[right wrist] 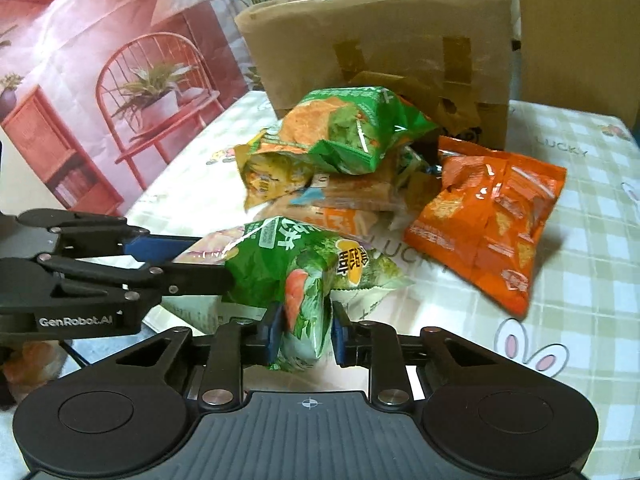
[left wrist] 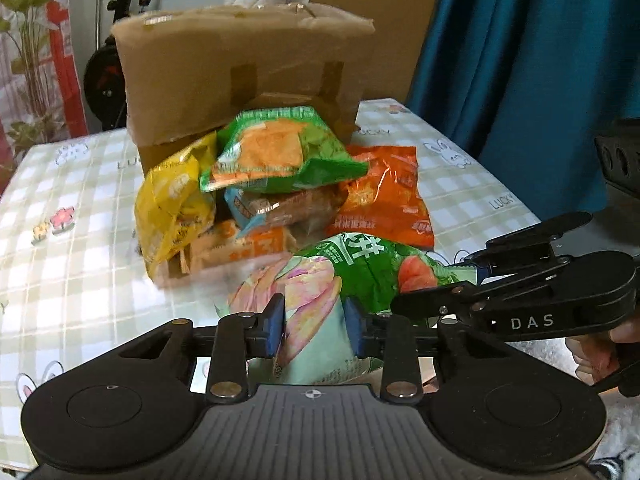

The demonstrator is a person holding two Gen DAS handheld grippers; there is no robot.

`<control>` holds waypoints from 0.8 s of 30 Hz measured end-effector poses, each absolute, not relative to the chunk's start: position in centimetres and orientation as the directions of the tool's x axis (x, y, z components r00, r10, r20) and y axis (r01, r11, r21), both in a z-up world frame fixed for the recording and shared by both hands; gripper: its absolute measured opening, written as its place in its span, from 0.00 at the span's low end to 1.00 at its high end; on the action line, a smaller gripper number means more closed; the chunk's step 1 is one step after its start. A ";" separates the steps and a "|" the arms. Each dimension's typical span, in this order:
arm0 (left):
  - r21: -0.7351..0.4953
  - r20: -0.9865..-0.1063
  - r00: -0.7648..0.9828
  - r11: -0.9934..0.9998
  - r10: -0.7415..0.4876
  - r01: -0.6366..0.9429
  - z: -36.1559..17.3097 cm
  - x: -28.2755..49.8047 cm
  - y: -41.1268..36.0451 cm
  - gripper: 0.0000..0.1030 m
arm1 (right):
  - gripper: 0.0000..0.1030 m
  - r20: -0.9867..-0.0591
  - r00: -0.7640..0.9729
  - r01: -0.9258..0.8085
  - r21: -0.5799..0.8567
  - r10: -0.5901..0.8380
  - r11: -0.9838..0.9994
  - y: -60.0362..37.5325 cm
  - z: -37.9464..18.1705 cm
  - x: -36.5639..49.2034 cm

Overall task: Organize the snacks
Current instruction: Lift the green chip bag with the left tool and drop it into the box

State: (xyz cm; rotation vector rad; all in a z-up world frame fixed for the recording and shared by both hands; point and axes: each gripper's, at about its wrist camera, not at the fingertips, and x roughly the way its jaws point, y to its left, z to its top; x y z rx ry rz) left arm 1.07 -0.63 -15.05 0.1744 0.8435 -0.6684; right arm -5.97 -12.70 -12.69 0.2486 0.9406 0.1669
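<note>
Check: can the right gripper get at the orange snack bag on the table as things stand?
Probably not yet. The right gripper is shut on the near green bag, which the left gripper also grips. The orange bag lies uncovered beyond it, so the path looks free once the green bag is released.

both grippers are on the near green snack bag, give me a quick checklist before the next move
1. Left gripper pinching one end of the green snack bag: ok, pads press the film.
2. Right gripper pinching the other end of the same bag: ok.
3. Bag clear of the pile: ok, a strip of tablecloth shows between it and the orange bag.
4. Pile stable: not ok, the second green bag sits perched on top of other packs.
5. Cardboard box ready to receive: cannot tell, it lies on its side, opening mostly hidden by snacks.
6. Bag sealed: cannot tell.
</note>
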 end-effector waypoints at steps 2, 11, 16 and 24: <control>-0.102 -0.743 0.477 0.783 -0.470 0.614 -16.2 1.1 -0.8 0.34 | 0.20 -0.771 0.587 -0.017 0.295 0.248 0.955 -12.9 -13.3 -5.9; -0.178 -0.784 0.425 0.819 -0.453 0.545 -18.6 2.9 0.9 0.67 | 0.17 -0.773 0.564 0.049 0.381 0.290 0.923 -14.1 -15.7 -5.1; -0.200 -0.808 0.374 0.809 -0.455 0.552 -19.6 3.3 0.6 0.70 | 0.17 -0.771 0.560 0.047 0.394 0.303 0.918 -13.9 -15.8 -4.9; -0.187 -0.783 0.390 0.782 -0.484 0.595 -18.4 2.2 0.4 0.44 | 0.17 -0.761 0.579 0.012 0.367 0.292 0.930 -13.4 -14.4 -5.3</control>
